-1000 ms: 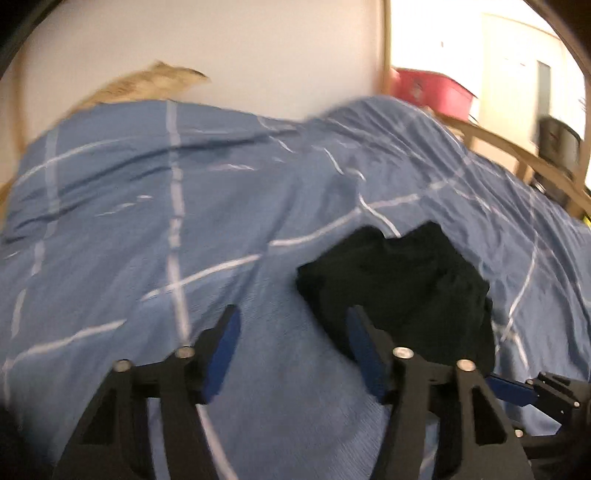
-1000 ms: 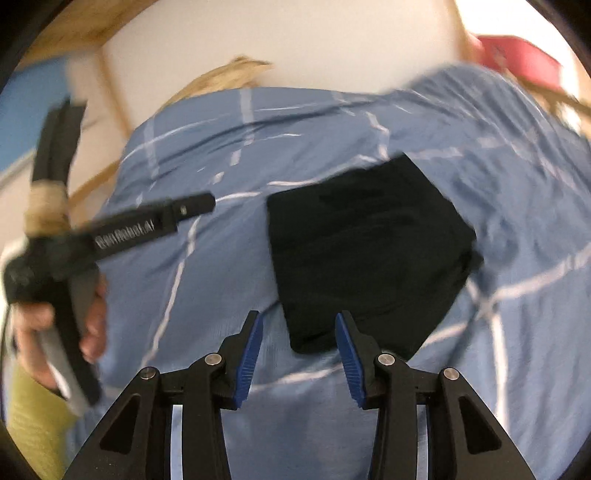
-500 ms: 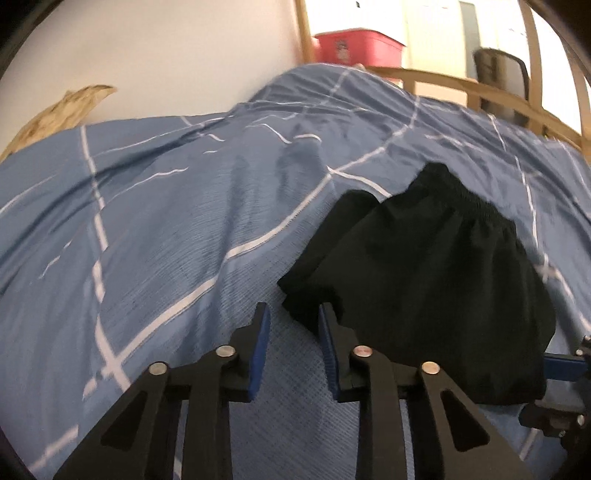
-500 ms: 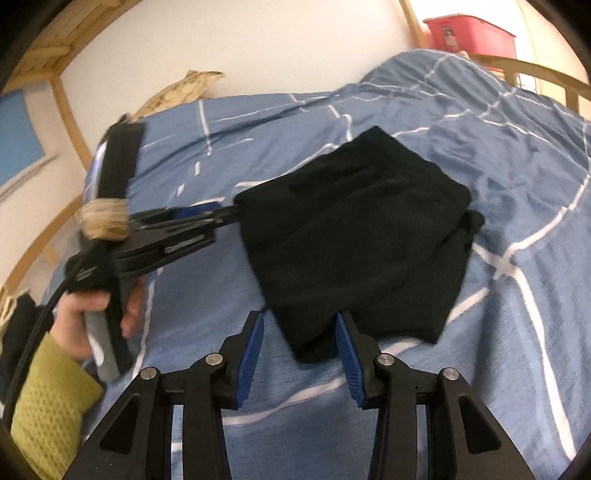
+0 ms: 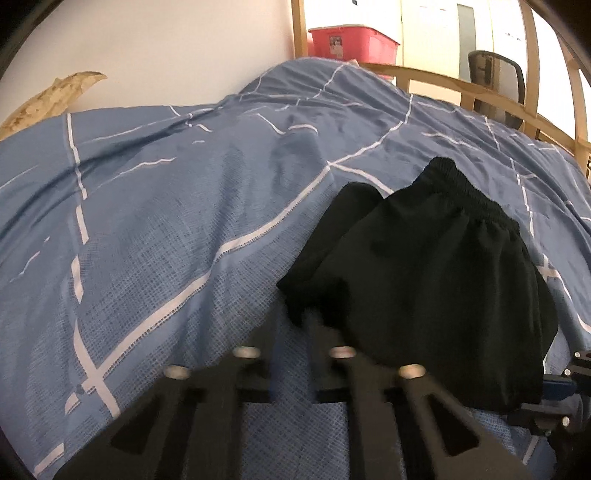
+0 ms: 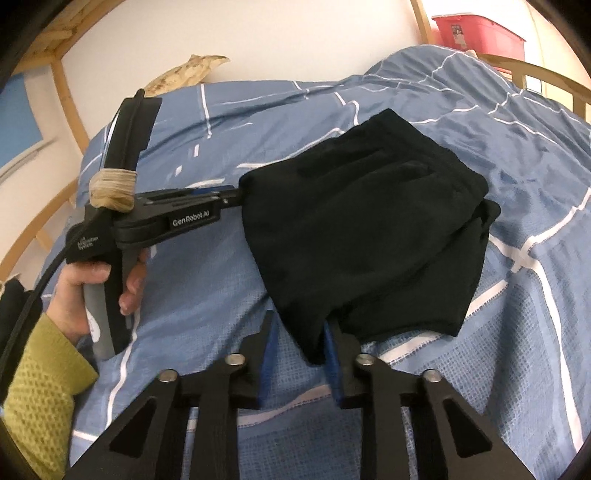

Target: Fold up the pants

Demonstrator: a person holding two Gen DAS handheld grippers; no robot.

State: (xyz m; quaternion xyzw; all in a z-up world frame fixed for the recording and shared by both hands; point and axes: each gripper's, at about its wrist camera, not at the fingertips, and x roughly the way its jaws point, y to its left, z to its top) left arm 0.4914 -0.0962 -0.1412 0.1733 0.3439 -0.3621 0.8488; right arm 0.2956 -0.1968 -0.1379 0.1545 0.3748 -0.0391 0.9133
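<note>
Pants [image 6: 365, 236] on bedspread [image 6: 517, 155], left tool [image 6: 231, 195] at their left corner, right tool [image 6: 299, 339] at near corner

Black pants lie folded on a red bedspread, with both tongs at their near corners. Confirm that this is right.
Not quite: the bedspread is blue with white lines, not red, as the right wrist view shows; the only red thing is a bin behind the bed. The rest holds: the black pants lie folded, with the left tongs and right tongs at their near corners.
</note>
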